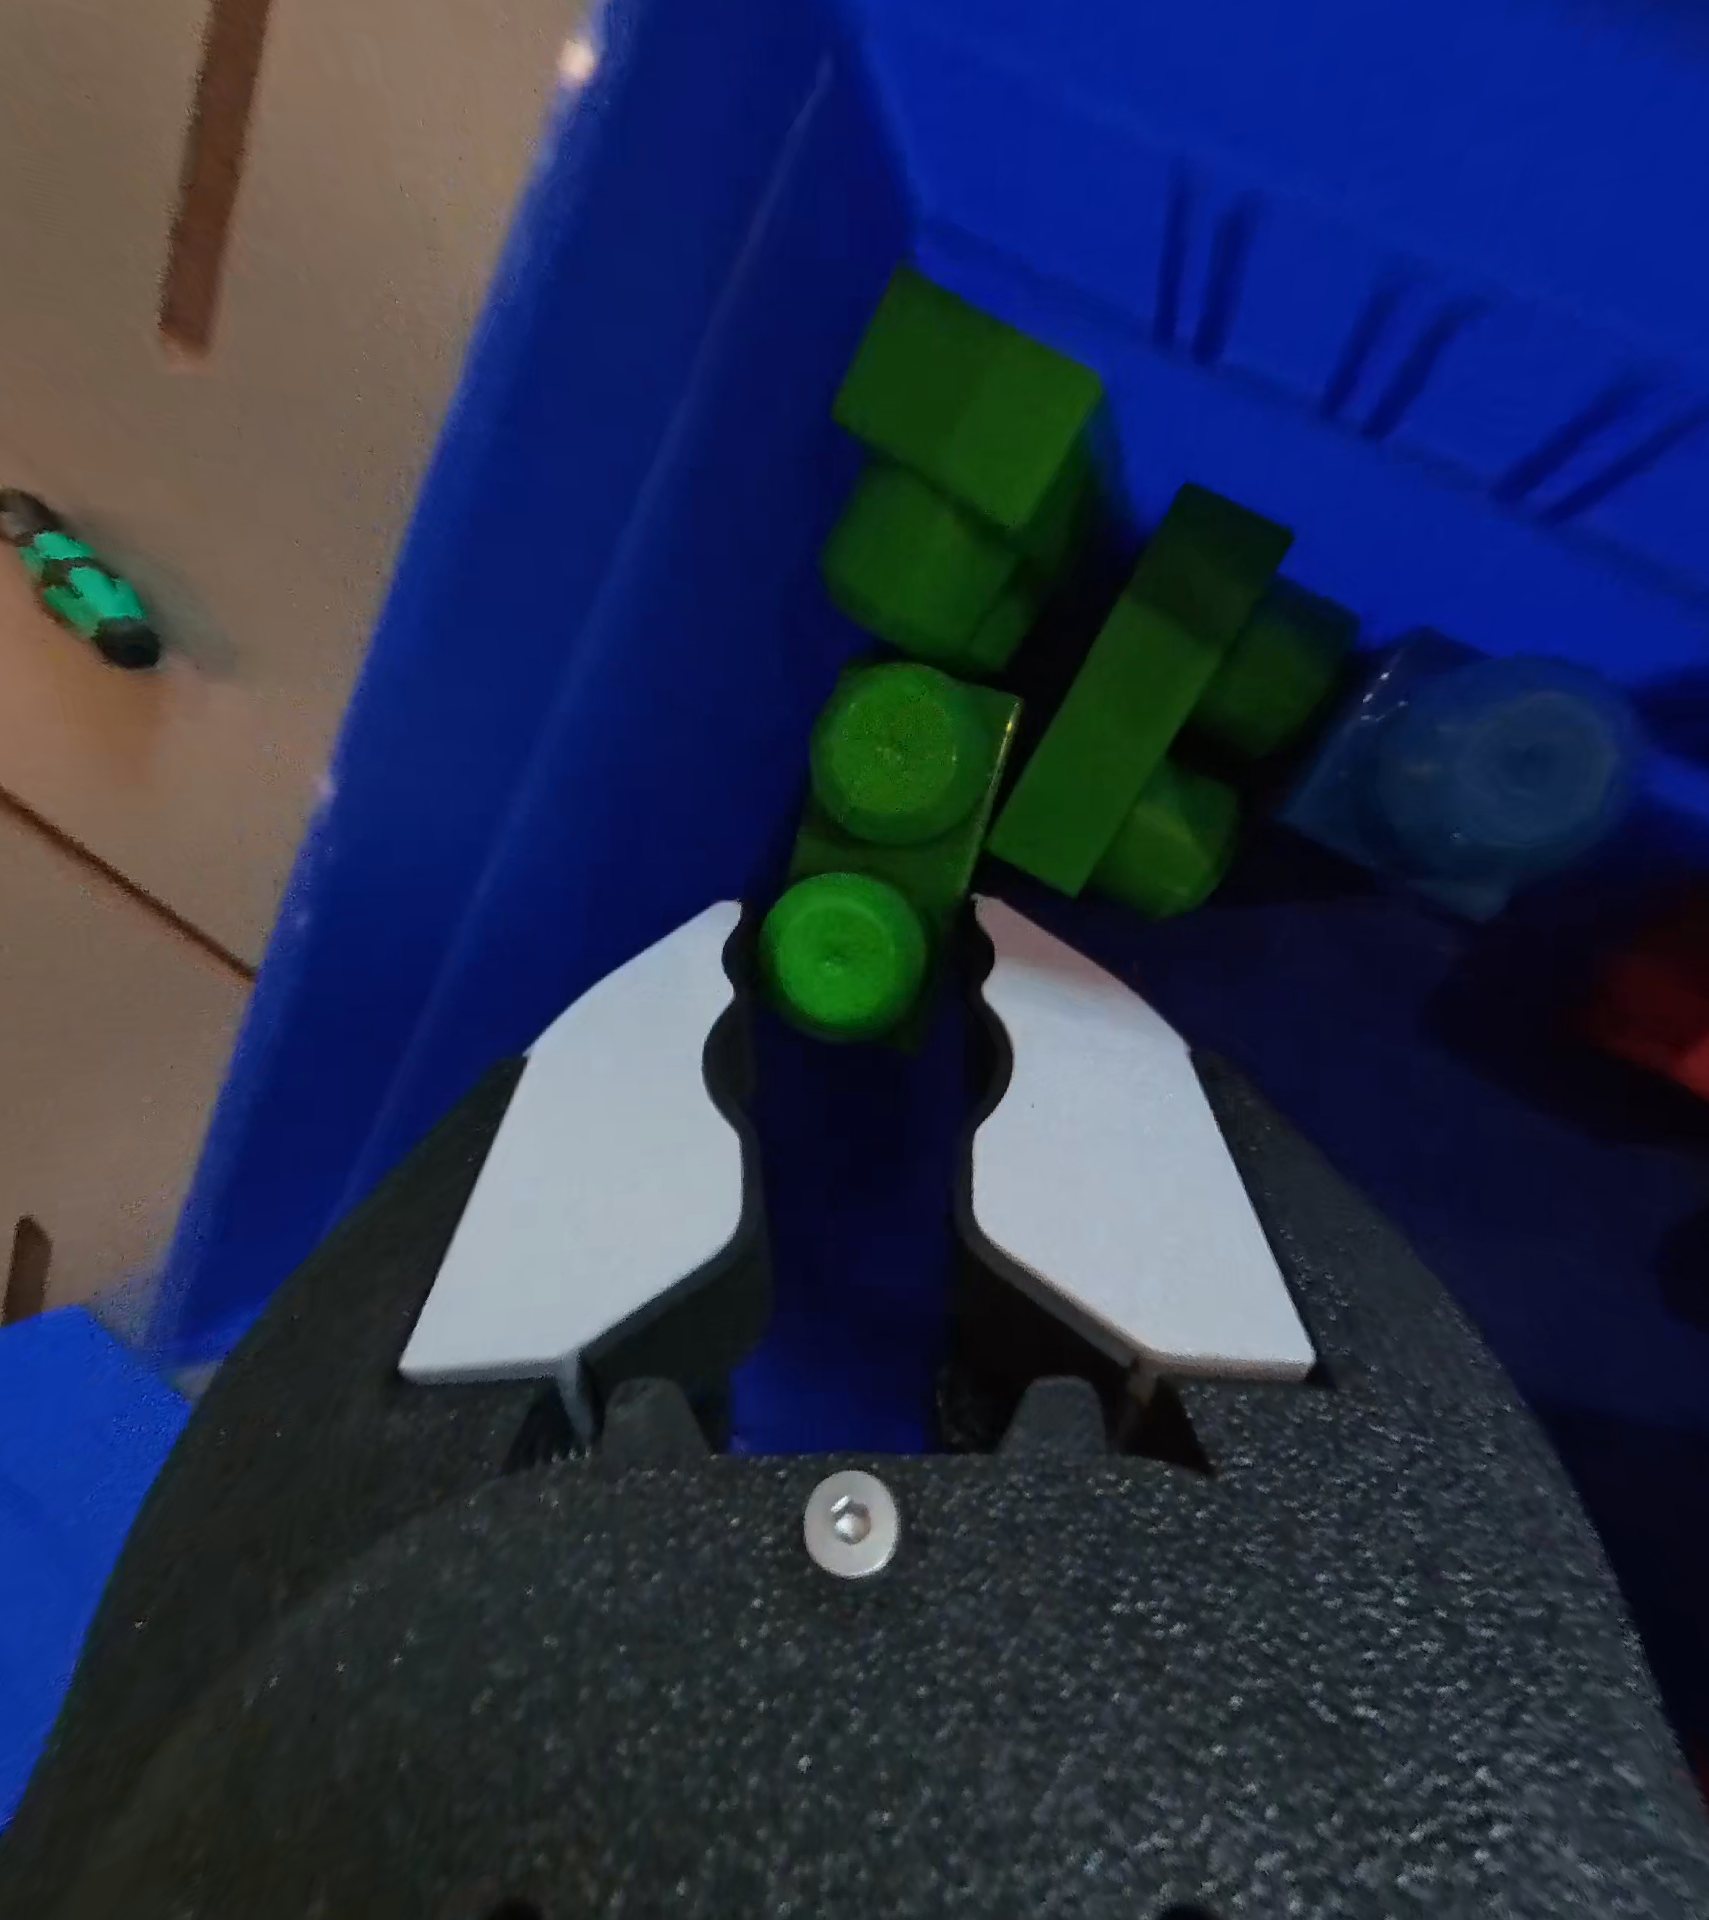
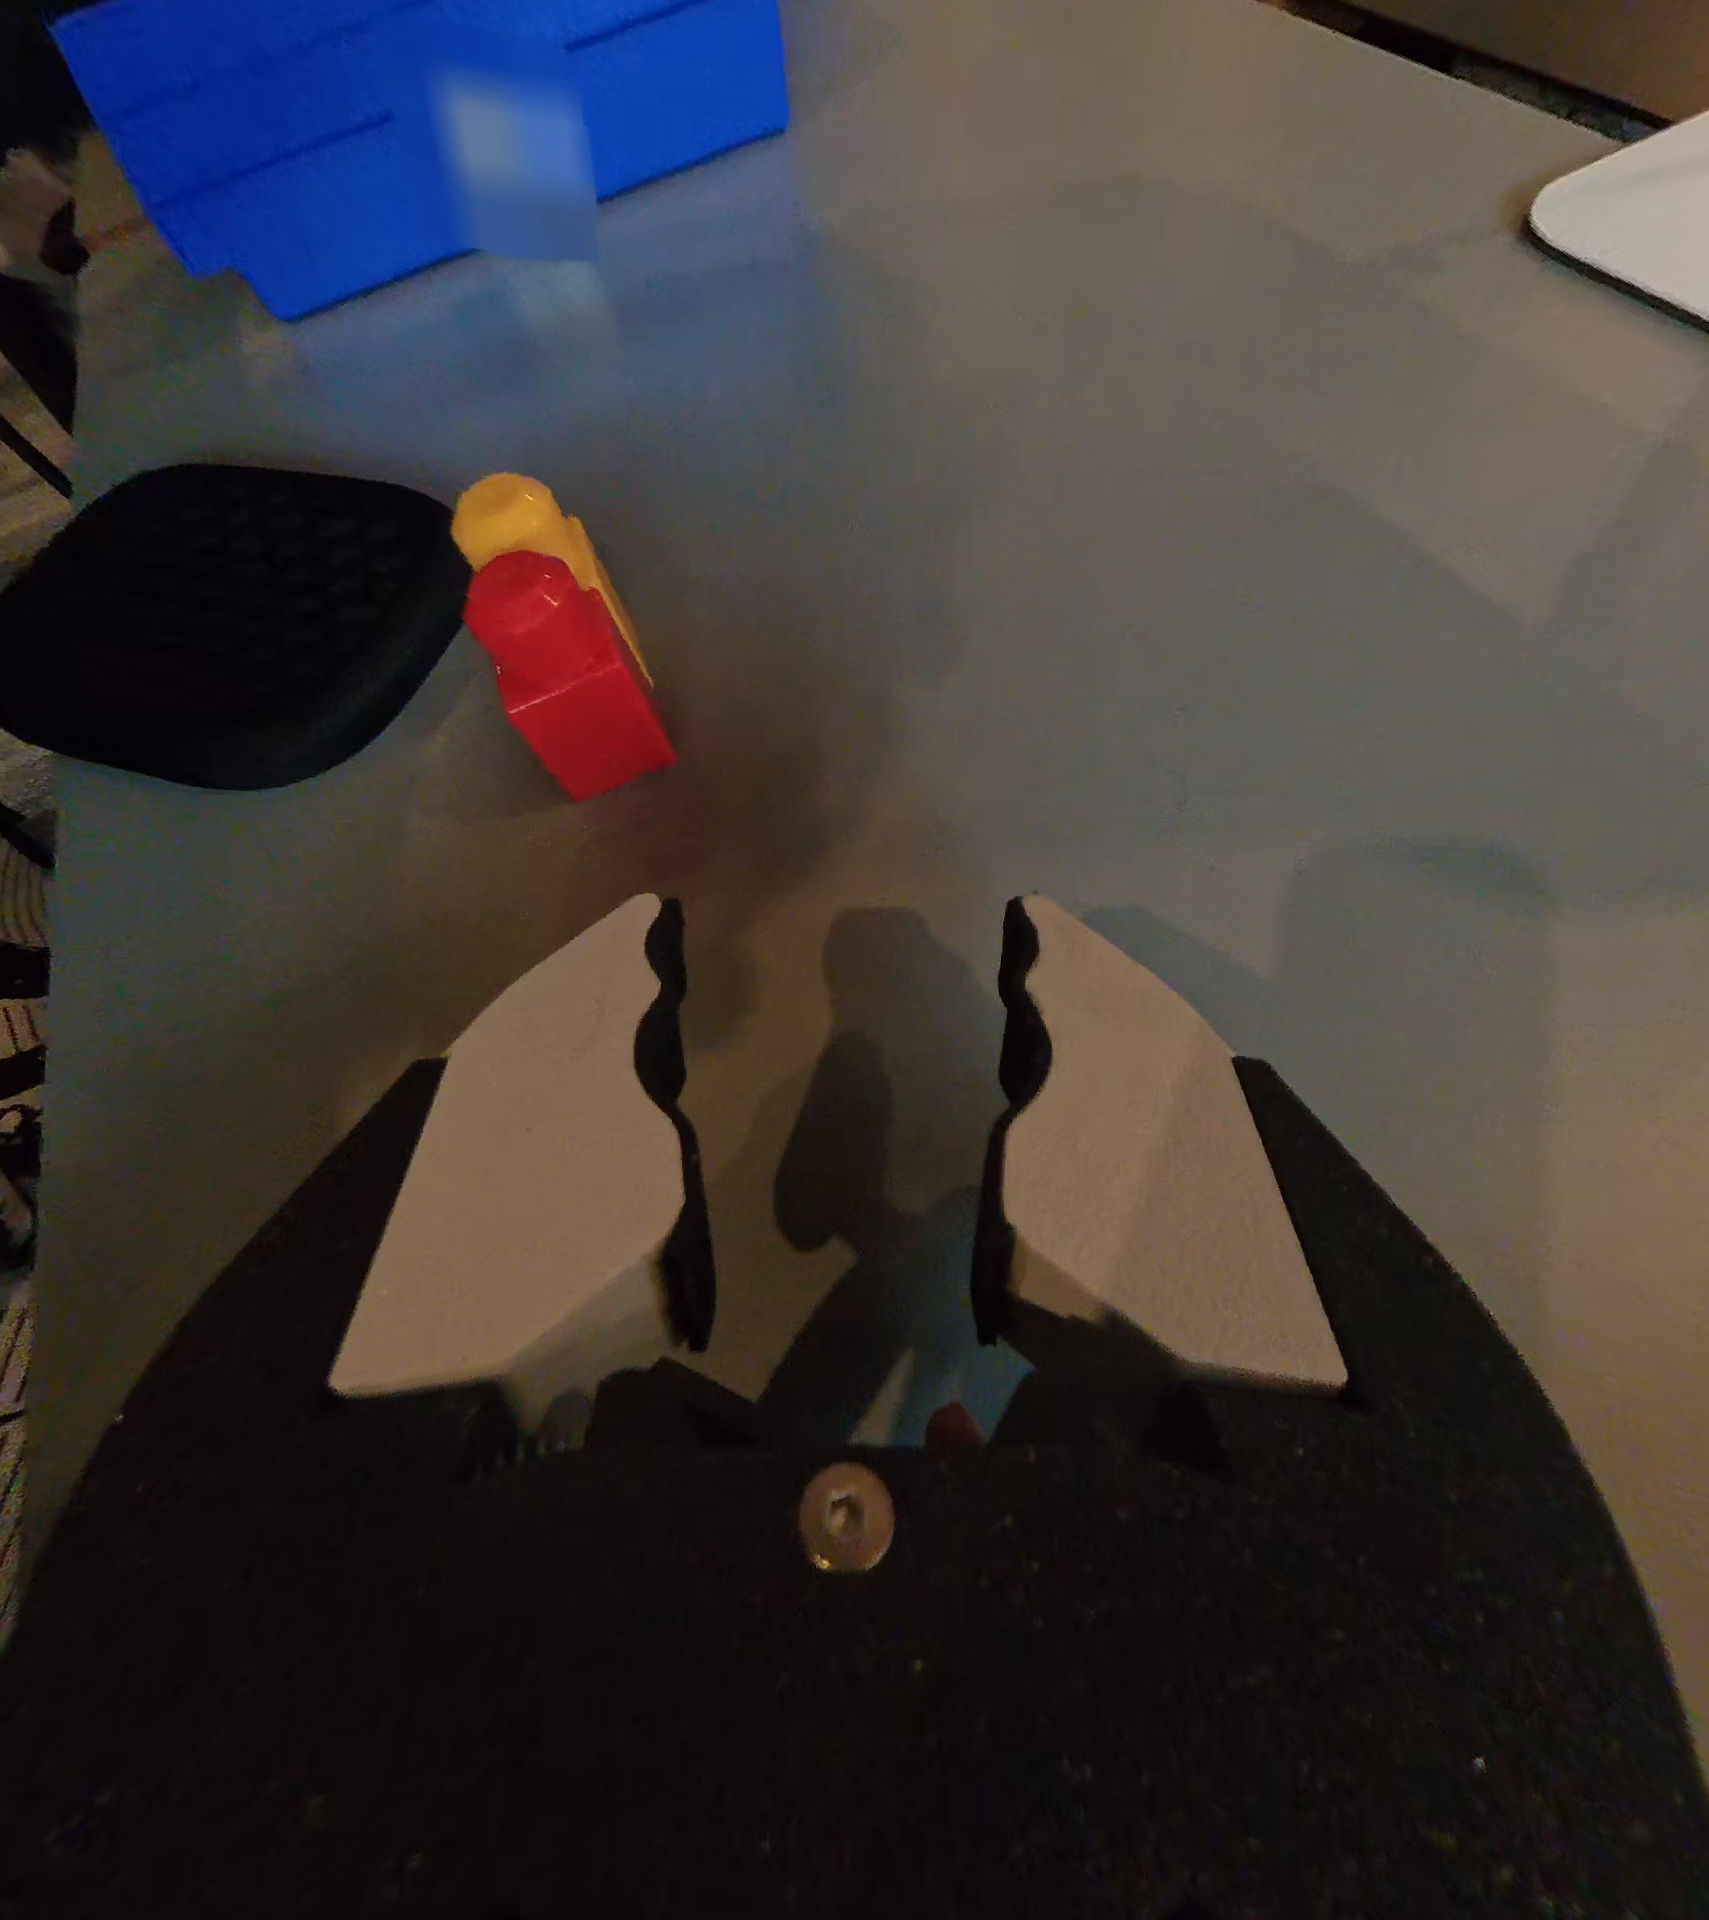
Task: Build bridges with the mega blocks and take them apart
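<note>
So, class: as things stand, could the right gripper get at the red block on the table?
Probably yes: the right gripper is open and empty, and bare table lies between it and the red block, ahead to its left.

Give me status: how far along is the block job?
Done: one red plastic block and one yellow plastic block stand together on the grey table; no bridge shows.

In hand: the left claw, inside the blue plastic bin, straddles a two-stud green plastic block; grip unclear. The right claw hangs open, empty.

Left: more green blocks in the bin, then building and dismantling.
</note>
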